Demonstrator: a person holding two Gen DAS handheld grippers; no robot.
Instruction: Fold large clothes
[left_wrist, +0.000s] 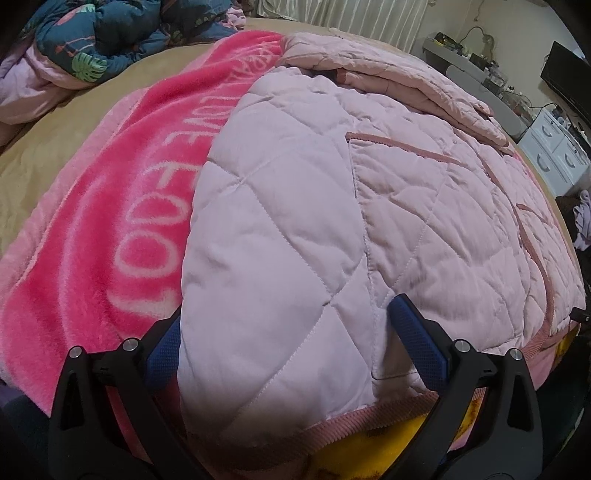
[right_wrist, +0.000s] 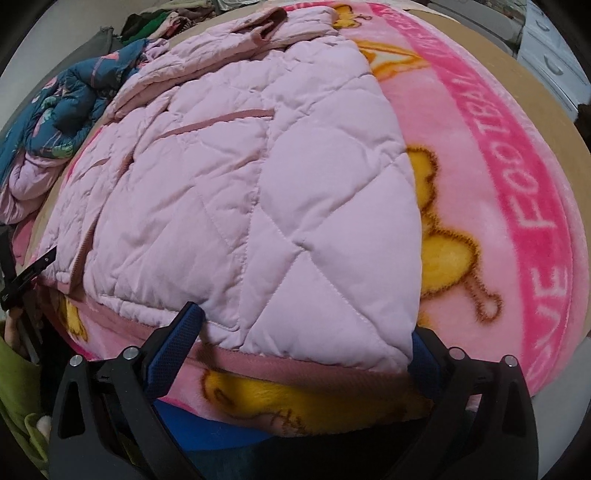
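Across a bed spread with a fleecy pink blanket (right_wrist: 480, 155), a pale pink quilted jacket (left_wrist: 332, 192) is lying flat, its near hem facing both cameras and a sleeve folded over its far end. Both claws are working at that hem. Left claw (left_wrist: 291, 339) is standing spread, the jacket's near left corner bulging between its blue textured pads, which are not visibly pressing. Right claw (right_wrist: 306, 343) is likewise spread wide around the near right corner, one pad partly hidden behind the fabric. Doing this step well probably means catching both corners through every layer, ribbed hem band included, then lifting evenly so the puffy padding is not bunching. Diamond stitching is making soft raised pillows; darker pink trim is edging the pocket (left_wrist: 402, 147). A crumpled teal leaf-print quilt (left_wrist: 96, 40) is lying farther back.
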